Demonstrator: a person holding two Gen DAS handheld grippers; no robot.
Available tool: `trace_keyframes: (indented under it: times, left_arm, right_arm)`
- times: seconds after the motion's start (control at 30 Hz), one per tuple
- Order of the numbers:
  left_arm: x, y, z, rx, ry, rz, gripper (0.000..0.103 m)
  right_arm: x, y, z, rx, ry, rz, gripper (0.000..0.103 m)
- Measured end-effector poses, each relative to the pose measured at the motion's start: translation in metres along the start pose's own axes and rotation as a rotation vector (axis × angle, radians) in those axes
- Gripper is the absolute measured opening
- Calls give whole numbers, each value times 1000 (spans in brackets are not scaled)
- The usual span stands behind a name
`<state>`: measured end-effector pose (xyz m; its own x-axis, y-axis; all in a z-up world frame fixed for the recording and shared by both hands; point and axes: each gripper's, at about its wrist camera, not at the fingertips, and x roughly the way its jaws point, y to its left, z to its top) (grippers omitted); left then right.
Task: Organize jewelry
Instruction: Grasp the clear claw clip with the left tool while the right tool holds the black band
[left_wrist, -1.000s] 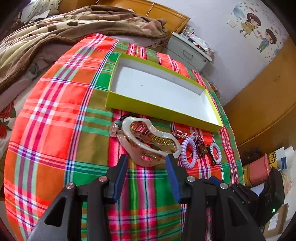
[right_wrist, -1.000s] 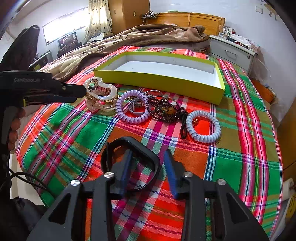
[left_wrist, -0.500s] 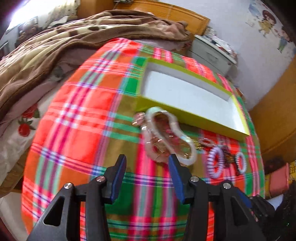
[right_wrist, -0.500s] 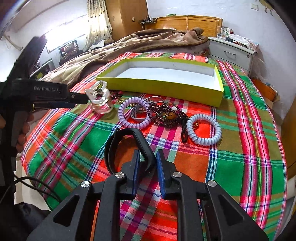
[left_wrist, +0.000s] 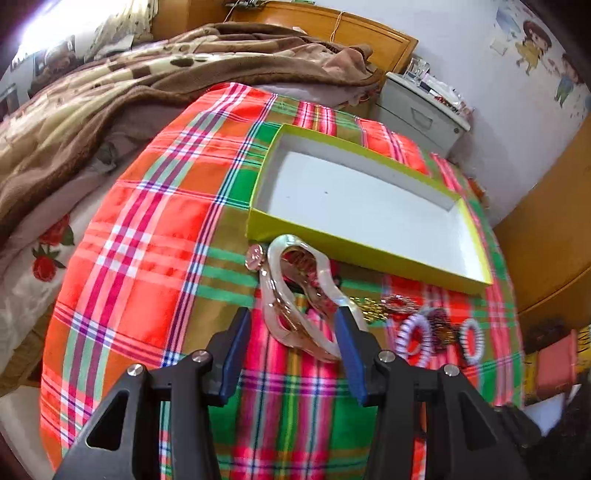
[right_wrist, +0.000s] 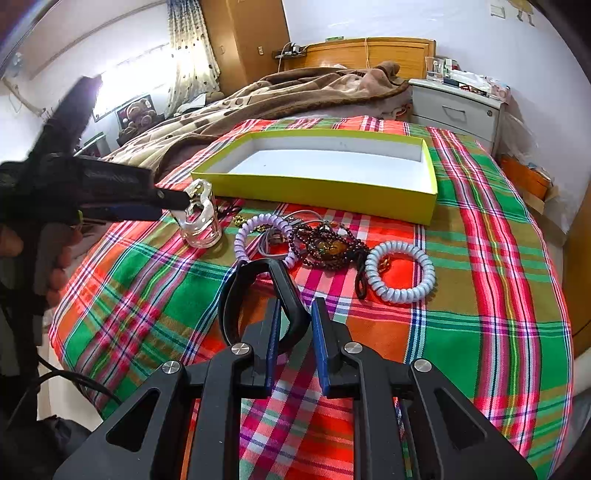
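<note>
A yellow-green box (left_wrist: 354, 251) (right_wrist: 325, 188) with a white inside stands open and empty on the plaid cloth. My left gripper (left_wrist: 291, 332) is open, its fingers on either side of a pearly hair claw clip (left_wrist: 303, 291), which also shows in the right wrist view (right_wrist: 199, 218). My right gripper (right_wrist: 295, 332) is shut on a black bangle (right_wrist: 258, 295), held just above the cloth. A lilac spiral hair tie (right_wrist: 258, 236), dark bead necklaces (right_wrist: 328, 247) and a pale blue spiral tie (right_wrist: 400, 273) lie in front of the box.
The plaid cloth (right_wrist: 480, 295) covers a round surface beside a bed with a brown blanket (left_wrist: 110, 103). A grey nightstand (right_wrist: 458, 107) stands behind. The left gripper's body (right_wrist: 92, 188) reaches in from the left in the right wrist view.
My right gripper has closed on the black bangle and lifted it slightly. My left gripper has moved forward so its fingers straddle the claw clip.
</note>
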<state>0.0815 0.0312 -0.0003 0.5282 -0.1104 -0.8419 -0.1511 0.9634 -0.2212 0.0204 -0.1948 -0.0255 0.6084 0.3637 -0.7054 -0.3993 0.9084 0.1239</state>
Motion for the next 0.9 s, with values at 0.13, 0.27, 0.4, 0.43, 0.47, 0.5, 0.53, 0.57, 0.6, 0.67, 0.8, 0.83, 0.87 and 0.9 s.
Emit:
trace_keyframes:
  times: [0.13,0.27,0.4,0.43,0.47,0.5,0.53,0.57,0.6,0.67,0.8,0.83,0.87,0.9]
  left_arm:
    - [5,6,-3,-22,16,34,49]
    - [0,1,-6,53,-21,140,49]
    - [3,11,-8,77,-11,207,49]
    - [5,16,-8,65,0,206,49]
    - [7,19,-9,53,18,196,49]
    - [10,20,-8,49,25,179,49]
    - [11,22,-7,44,35,166,49]
    - [12,20,-8,49,32,165,48]
    - [11,18,-9,64,18,167,48]
    - [12,15,-11,87,17,163,42]
    - [10,14,-16,116,12,134,22]
    - [9,14,-17,123,7,128,18]
    - [9,13,-17,128,6,124,16]
    - [9,13,-17,133,3,122,16]
  right_arm:
    - [-1,-3,1,13,-10,6,17]
    - [-2,-1,2,15,-11,18,17]
    - [-3,-1,3,26,-15,14,17]
    - [-3,-1,4,28,-15,14,17]
    - [-4,0,5,27,-14,9,17]
    - [-4,1,6,26,-14,5,17]
    - [-5,1,6,25,-15,6,17]
    - [-6,3,7,24,-18,8,17]
    - [-7,3,7,23,-22,6,17]
    - [-8,3,7,28,-28,2,17]
    - [-8,0,8,49,-36,-1,17]
    - [-8,-1,9,54,-39,-1,17]
    - [-8,-1,9,56,-40,-2,17]
    - [-8,-2,9,54,-41,-3,17]
